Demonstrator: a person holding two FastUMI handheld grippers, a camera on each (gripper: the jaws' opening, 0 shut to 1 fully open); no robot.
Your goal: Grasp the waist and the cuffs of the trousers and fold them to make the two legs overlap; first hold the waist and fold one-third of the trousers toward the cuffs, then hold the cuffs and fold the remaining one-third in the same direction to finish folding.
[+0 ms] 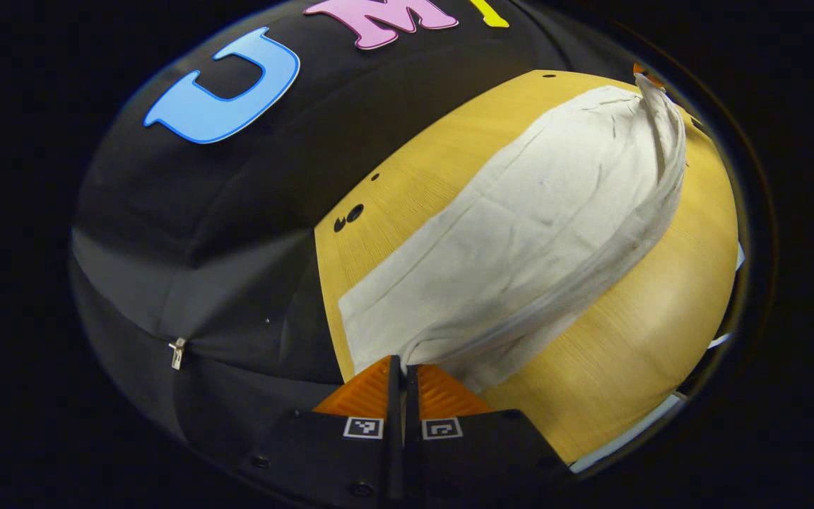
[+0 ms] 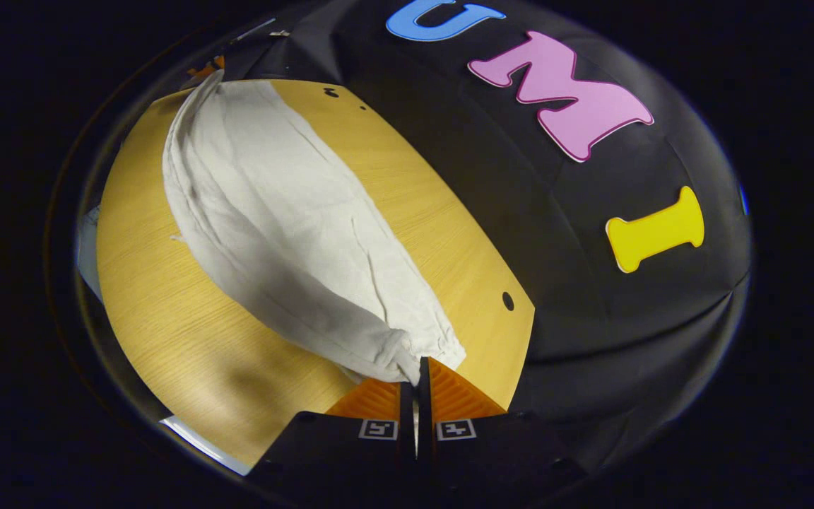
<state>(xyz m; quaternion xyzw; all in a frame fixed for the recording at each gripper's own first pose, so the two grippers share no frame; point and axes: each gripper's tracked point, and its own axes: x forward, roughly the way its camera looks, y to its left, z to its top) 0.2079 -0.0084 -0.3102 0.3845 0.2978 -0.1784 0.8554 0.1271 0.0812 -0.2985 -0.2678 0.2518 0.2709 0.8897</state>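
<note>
— Where are the trousers (image 1: pixel 520 233)?
— Stretched across the wooden desk (image 1: pixel 633 339), one edge lifted.
— The left hand-held gripper (image 1: pixel 403 367)?
— Low at the near end, fingers pinched on the cloth.
— And the right hand-held gripper (image 2: pixel 417 371)?
— Low at the other end, clamped on bunched cloth.

No readable text, brand or number is showing on anything; small square black-and-white coded markers (image 1: pixel 363 427) are sitting on the left gripper's body in the left gripper view; a like pair (image 2: pixel 379 429) is sitting on the right gripper's body; they are carrying patterns only, no characters.
</note>
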